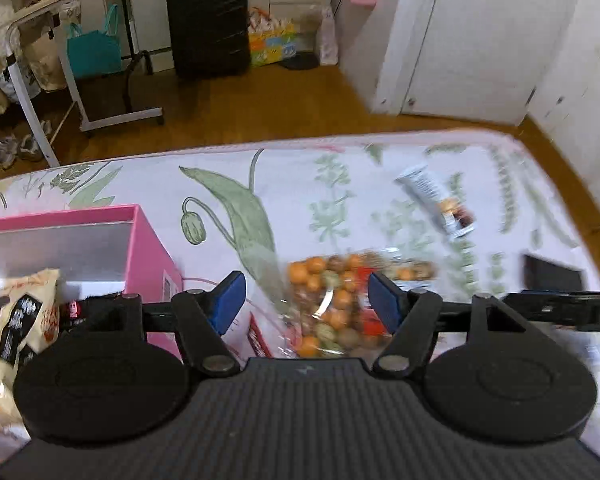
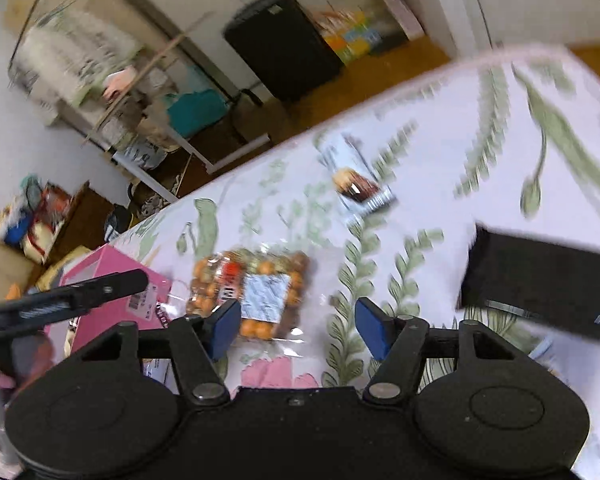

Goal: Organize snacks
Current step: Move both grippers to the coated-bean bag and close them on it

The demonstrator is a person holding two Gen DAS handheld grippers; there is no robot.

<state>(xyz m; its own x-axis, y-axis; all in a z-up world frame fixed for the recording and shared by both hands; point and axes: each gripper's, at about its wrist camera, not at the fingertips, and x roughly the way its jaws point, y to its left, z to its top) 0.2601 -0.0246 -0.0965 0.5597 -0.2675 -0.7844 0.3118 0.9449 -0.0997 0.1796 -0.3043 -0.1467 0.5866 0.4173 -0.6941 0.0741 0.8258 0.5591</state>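
Hovering at frame centre, my left tool (image 1: 306, 304) stands open over the nut bag (image 1: 336, 304); my right tool (image 2: 298, 326) open, pink box (image 2: 112, 300) lower left.

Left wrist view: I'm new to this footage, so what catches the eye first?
A clear bag of mixed orange and brown snacks lies on the leaf-print sheet, between the open left gripper pads. A pink box stands to its left, holding a cream snack bag.
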